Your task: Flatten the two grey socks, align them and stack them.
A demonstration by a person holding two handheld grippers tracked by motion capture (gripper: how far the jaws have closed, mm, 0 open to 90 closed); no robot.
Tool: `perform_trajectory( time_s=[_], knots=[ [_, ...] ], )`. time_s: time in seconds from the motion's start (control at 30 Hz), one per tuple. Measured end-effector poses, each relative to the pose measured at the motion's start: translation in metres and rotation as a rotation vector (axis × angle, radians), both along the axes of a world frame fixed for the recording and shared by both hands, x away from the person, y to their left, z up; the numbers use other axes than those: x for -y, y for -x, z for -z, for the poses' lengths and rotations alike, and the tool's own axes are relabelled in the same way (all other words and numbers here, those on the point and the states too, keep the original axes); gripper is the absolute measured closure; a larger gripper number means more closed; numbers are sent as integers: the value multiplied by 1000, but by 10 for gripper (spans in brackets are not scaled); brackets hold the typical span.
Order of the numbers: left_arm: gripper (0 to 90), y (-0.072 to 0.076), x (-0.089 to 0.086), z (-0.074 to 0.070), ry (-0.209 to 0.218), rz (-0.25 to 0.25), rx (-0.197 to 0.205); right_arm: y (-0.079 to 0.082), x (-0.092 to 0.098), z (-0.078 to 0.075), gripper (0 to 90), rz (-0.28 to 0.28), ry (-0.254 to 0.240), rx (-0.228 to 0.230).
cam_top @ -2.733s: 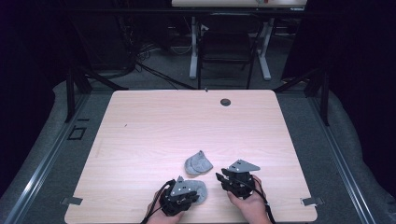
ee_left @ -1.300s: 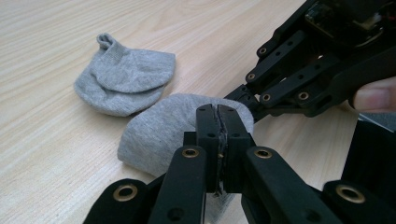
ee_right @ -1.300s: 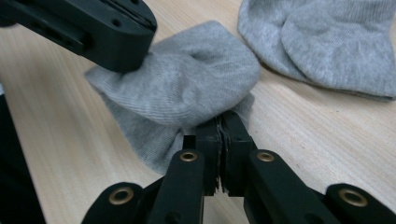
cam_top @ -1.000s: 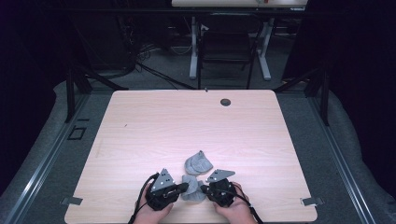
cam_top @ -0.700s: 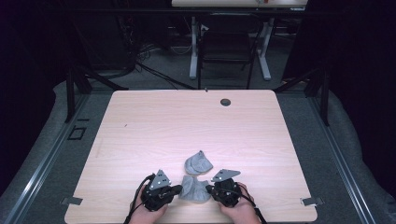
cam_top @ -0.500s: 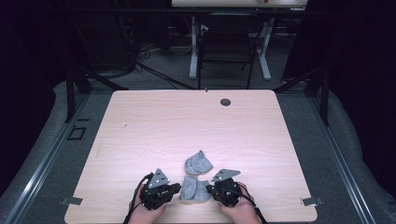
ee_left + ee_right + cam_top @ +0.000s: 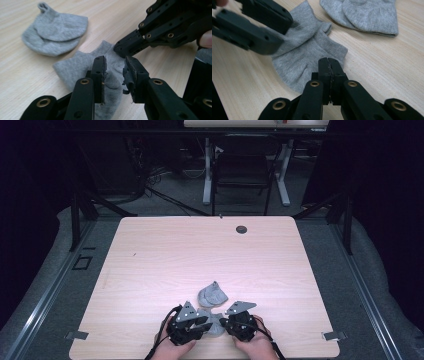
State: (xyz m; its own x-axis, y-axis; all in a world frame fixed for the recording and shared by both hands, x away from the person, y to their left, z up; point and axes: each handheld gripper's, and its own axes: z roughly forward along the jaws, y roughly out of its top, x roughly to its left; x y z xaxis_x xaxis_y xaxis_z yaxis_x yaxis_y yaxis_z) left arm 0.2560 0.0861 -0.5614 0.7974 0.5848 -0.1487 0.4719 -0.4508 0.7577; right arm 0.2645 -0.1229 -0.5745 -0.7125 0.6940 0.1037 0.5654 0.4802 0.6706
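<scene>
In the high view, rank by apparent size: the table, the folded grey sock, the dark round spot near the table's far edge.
1. Table, by far the largest.
2. Folded grey sock.
3. Dark round spot, smallest, though it lies farther from the camera, which shrinks it somewhat.

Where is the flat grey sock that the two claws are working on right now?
In the high view, the flat grey sock lies at the table's near edge between the left claw and right claw, just in front of the folded grey sock.

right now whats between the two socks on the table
Only bare table: a thin strip of wood separates the folded sock from the flat sock, as the left gripper view shows.
</scene>
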Motion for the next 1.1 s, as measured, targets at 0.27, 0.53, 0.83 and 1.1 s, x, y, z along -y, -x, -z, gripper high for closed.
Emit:
perform_trajectory(
  time_s=[0.27, 0.53, 0.83, 1.1],
  knots=[
    [745, -2, 4, 17, -65, -22, 11, 0, 0, 0, 894, 0, 3, -1],
    [871, -1, -4, 11, -61, -22, 39, 0, 0, 0, 897, -2, -2, -3],
    [869, -1, -38, -13, -11, -99, 48, 0, 1, -1, 897, -6, 5, -4],
    [839, 1, -65, -15, -14, -169, 13, 0, 3, -1, 896, -1, 6, -3]
  ],
)
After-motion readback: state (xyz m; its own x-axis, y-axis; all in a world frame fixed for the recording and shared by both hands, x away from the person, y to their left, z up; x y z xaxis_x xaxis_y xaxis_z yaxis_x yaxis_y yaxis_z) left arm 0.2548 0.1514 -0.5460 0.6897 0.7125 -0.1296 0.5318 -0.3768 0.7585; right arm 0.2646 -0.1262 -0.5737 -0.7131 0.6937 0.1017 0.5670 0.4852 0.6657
